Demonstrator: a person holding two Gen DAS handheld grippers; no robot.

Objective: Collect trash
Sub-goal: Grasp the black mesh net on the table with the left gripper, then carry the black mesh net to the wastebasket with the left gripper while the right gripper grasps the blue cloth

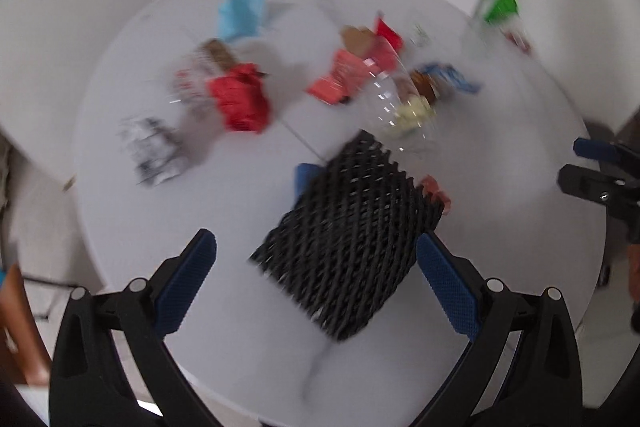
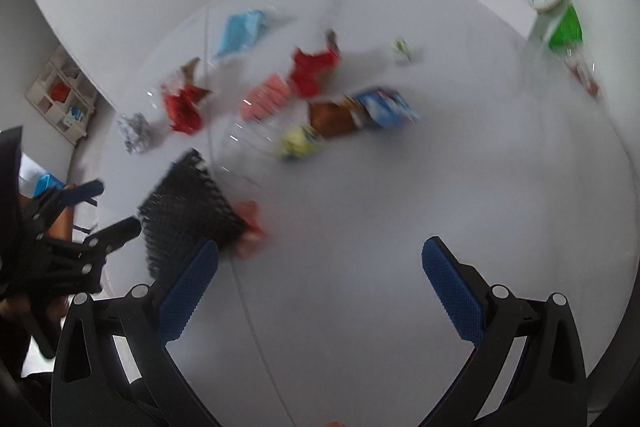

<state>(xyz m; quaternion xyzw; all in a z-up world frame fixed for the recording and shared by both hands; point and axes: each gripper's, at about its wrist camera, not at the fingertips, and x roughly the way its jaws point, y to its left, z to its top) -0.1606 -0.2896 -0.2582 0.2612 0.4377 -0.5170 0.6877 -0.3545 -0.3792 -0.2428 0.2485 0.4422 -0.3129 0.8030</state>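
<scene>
Both jaws gape wide, nothing held, as our left gripper [image 1: 316, 267] hovers over the black mesh basket [image 1: 348, 247] near the table's [image 1: 500, 147] front edge. Wrappers lie scattered beyond; we judge collection's barely begun, so our right gripper [image 2: 320, 275] needs a piece next, perhaps the red wrapper [image 2: 250, 223] beside the basket.

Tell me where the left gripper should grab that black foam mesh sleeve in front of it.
Probably across its near end: the black mesh sleeve lies flat on the white table, slanting away between the open fingers of the left gripper. Come straight down and close across its narrower width.
</scene>
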